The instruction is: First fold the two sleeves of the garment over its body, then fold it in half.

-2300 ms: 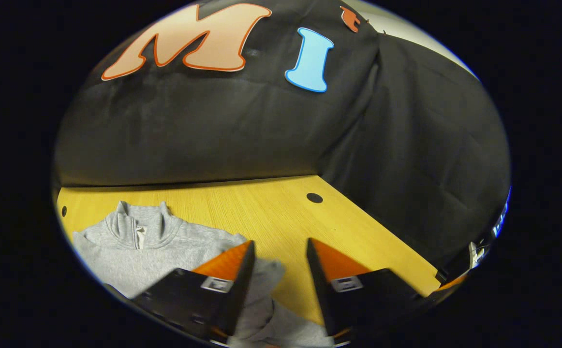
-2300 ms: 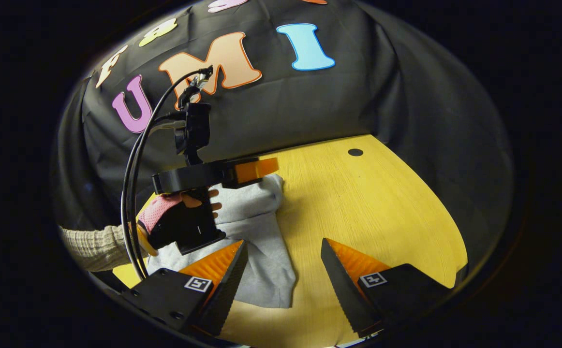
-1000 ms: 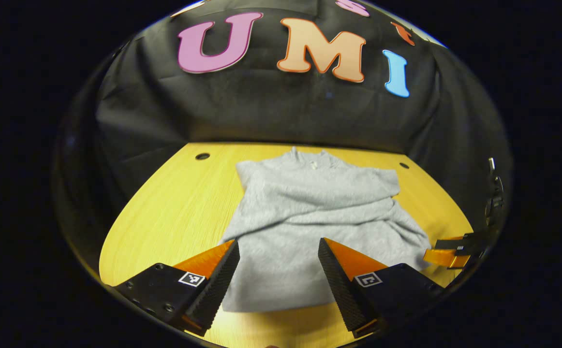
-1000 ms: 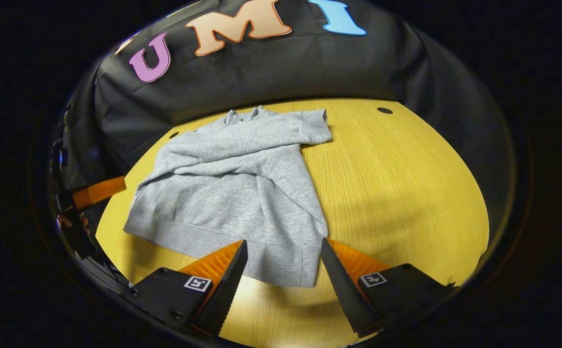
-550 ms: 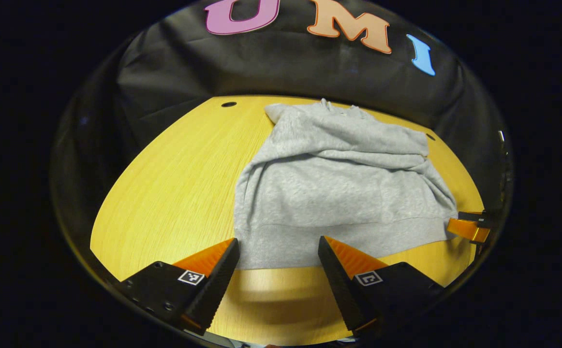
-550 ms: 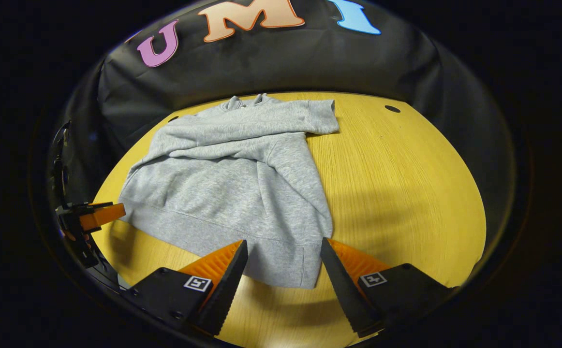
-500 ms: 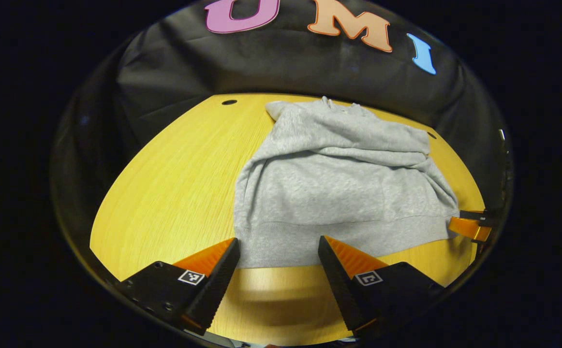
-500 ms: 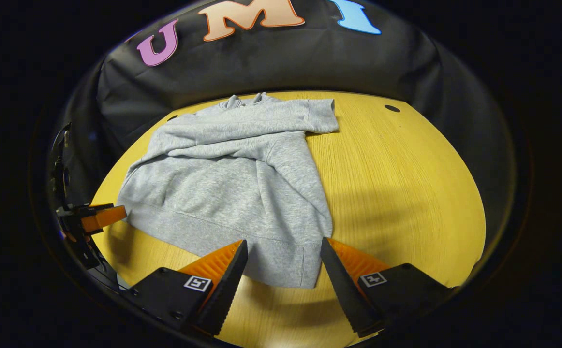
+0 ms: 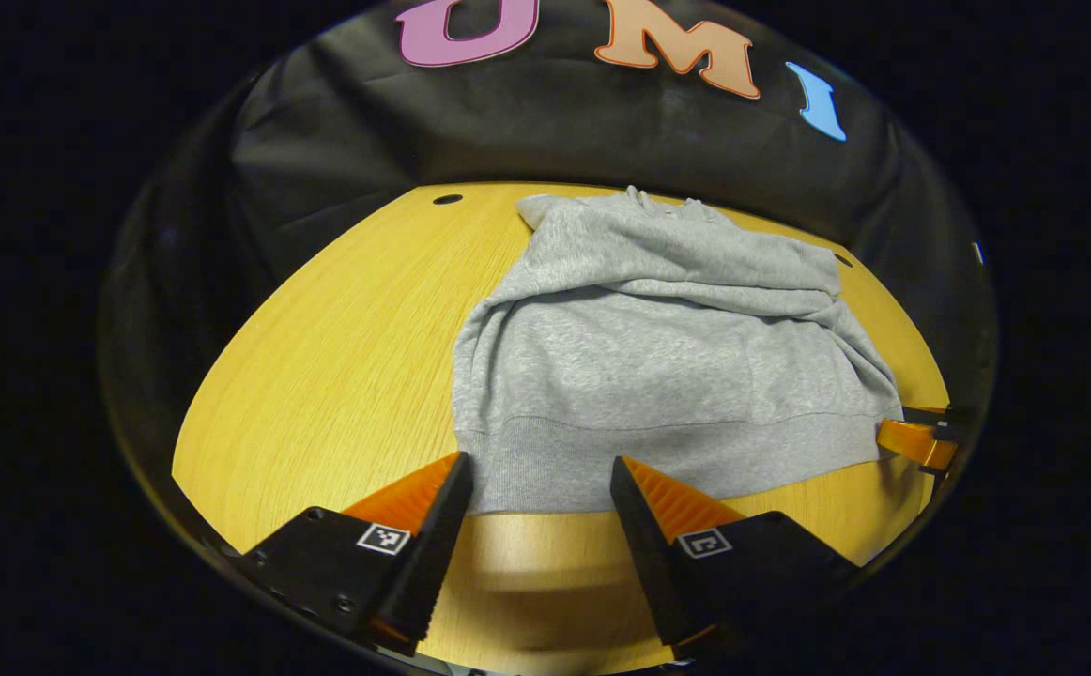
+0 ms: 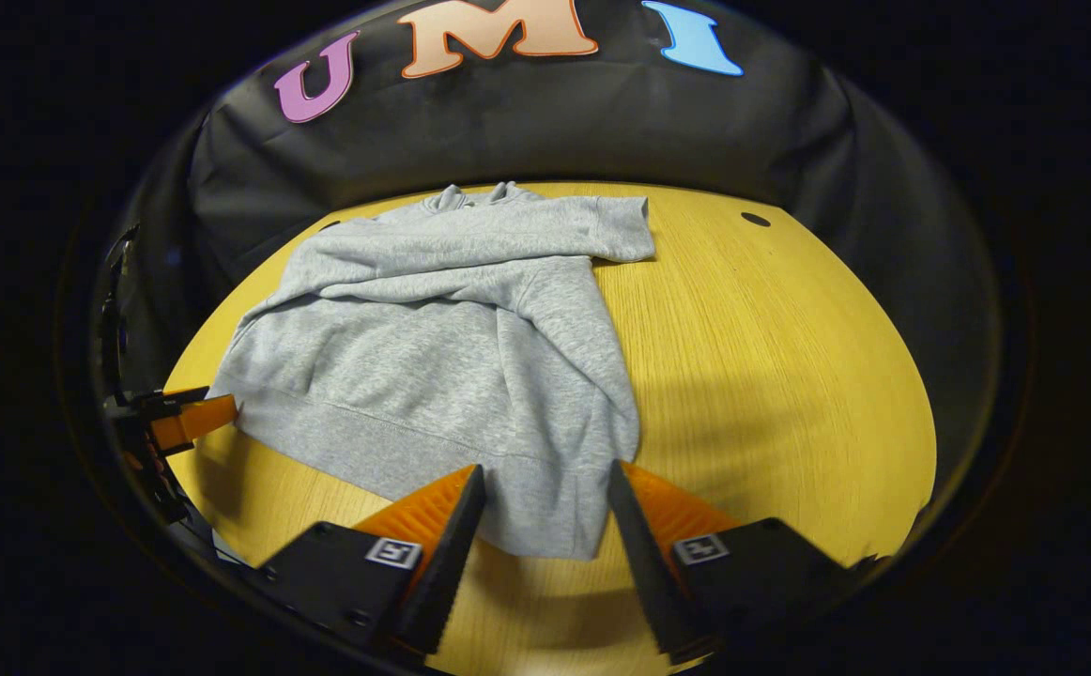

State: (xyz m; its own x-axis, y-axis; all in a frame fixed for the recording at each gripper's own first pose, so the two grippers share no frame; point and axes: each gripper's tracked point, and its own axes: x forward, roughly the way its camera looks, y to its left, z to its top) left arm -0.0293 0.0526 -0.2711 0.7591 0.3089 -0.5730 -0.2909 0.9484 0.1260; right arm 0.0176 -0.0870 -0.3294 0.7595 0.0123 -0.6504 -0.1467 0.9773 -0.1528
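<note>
Lining up both corners of the sweatshirt hem on the table | sleeves folded, halving left | my left gripper and right gripper gape wide, empty.

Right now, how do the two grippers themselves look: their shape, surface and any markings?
Both tools look alike. The left gripper has two wedge-shaped jaws that taper forward, with ribbed, toothed inner faces, set on black blocky bodies. Each body carries a small square black-and-white marker and some screws. The right gripper has the same wedge jaws, ridges and square markers.
</note>
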